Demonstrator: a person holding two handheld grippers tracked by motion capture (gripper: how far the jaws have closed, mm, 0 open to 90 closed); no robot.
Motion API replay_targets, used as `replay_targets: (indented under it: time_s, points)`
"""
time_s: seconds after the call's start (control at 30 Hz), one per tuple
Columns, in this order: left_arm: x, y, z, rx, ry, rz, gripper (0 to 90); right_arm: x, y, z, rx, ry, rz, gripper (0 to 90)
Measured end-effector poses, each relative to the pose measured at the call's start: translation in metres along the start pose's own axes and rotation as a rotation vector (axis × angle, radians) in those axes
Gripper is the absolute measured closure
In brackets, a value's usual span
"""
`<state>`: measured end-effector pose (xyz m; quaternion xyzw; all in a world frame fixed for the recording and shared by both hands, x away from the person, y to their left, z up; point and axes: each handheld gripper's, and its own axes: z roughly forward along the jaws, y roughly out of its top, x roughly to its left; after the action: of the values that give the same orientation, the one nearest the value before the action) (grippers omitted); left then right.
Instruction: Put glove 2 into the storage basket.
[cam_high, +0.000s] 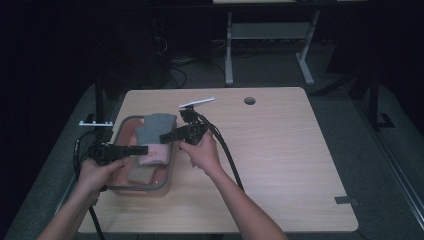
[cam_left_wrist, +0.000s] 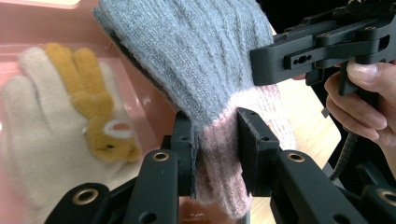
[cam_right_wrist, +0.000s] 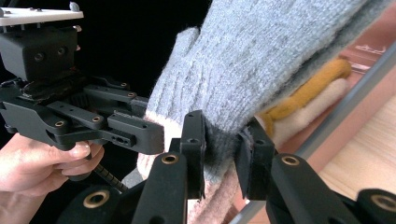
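Note:
A grey knitted glove (cam_high: 156, 127) with a pink cuff hangs between both grippers above a pink tray (cam_high: 169, 176) at the table's left. My left gripper (cam_high: 142, 149) comes in from the left and is shut on the pink cuff (cam_left_wrist: 217, 149). My right gripper (cam_high: 165, 137) reaches in from the right and is shut on the glove (cam_right_wrist: 222, 158) where grey meets pink. The two pairs of jaws sit close together on the cuff end. The grey glove (cam_left_wrist: 196, 56) spreads upward, fingers away from the jaws. A cream glove (cam_left_wrist: 42, 140) with a yellow bear lies in the tray beneath.
The wooden table (cam_high: 280, 150) stretches to the right of the tray, with a round cable hole (cam_high: 249, 100) near its far edge. A strip of grey tape (cam_high: 346, 200) marks the near right corner. A grey desk frame (cam_high: 270, 45) stands on the floor behind.

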<state>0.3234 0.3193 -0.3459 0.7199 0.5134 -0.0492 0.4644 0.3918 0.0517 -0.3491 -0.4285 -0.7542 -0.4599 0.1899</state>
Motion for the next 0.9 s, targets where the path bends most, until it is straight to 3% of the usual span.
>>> replay_targets:
  time_s: [0.9]
  points:
    - [0.017, -0.009, -0.008, -0.003, 0.025, -0.035, 70.3, 0.000, 0.004, 0.024, 0.038, 0.003, 0.000, 74.5]
